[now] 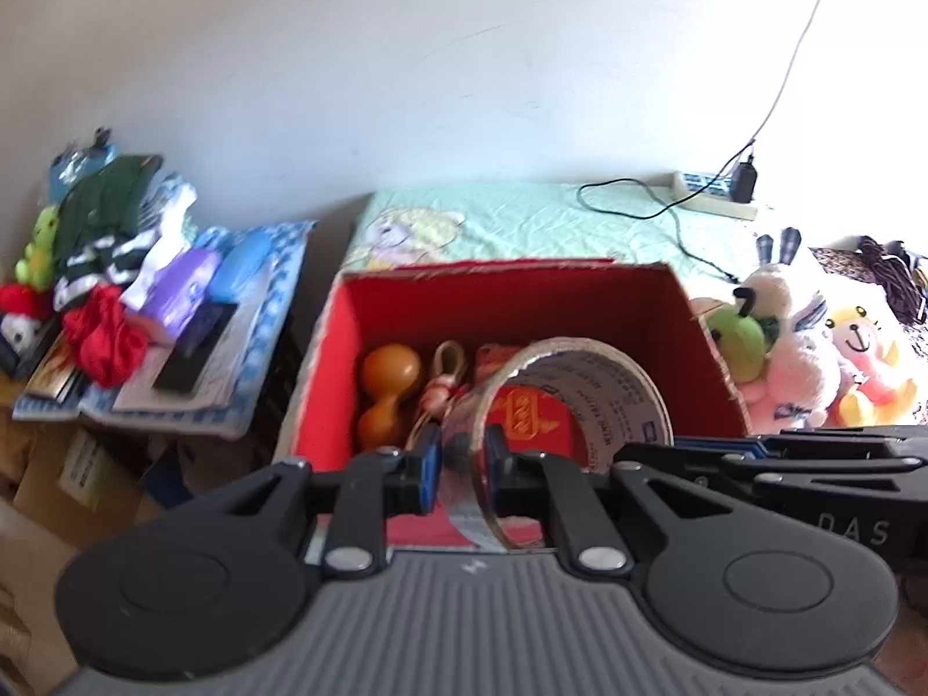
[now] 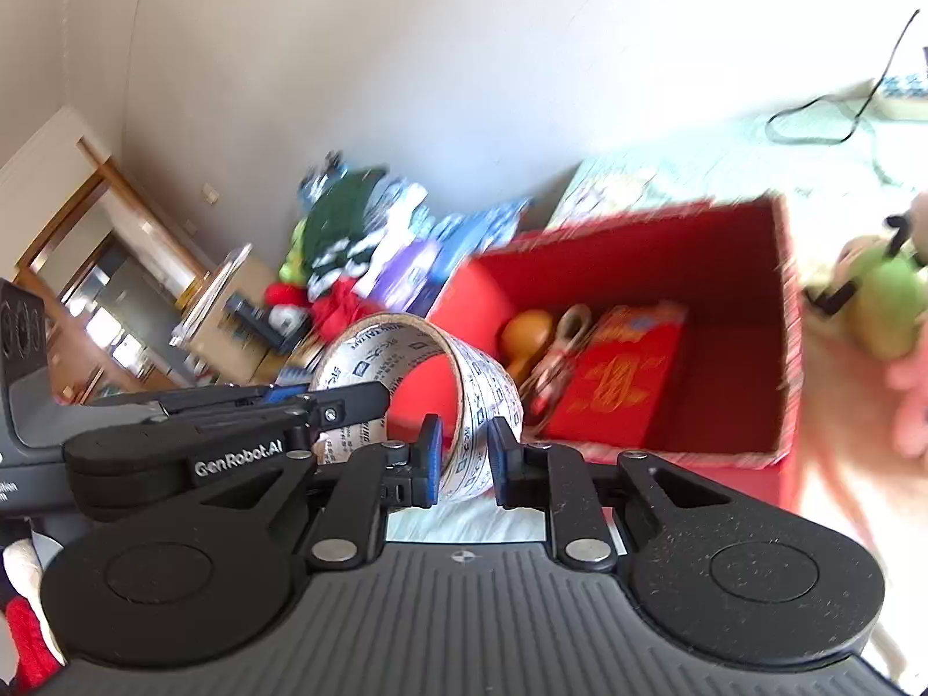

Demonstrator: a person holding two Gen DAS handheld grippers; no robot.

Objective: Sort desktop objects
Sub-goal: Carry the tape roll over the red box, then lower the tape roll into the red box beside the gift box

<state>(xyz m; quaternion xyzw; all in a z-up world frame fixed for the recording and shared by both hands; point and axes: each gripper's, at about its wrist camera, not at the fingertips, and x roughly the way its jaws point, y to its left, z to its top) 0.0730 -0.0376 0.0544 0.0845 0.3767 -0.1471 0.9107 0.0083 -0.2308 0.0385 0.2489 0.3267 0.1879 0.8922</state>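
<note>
Both grippers hold the same roll of tape (image 1: 571,400). The left gripper (image 1: 462,467) has its jaws pressed on the roll's wall, one pad inside the ring and one outside. The right gripper (image 2: 462,458) straddles the wall at another spot, though its right pad seems to stand a little off the tape, so I cannot tell whether it truly pinches. The roll hangs upright above the near edge of an open red box (image 1: 632,296).

Inside the box lie an orange gourd (image 1: 385,388) on the left, a knotted cord (image 1: 446,374) beside it, and a red packet with gold print (image 2: 623,374) toward the middle.

The box sits on a pale green cloth (image 1: 522,211) with a cartoon figure printed on it. At the far right of the cloth a power strip (image 1: 716,194) rests against the white wall (image 1: 406,58), a black cable (image 1: 667,209) looping from it. Plush toys (image 1: 806,342) crowd the box's right side, a green apple toy (image 1: 736,339) among them. To the left, apart from the box, a lower surface carries a heap of clothes (image 1: 110,220) and books (image 1: 191,371). The right wrist view shows a wooden doorway (image 2: 87,243) at far left.
</note>
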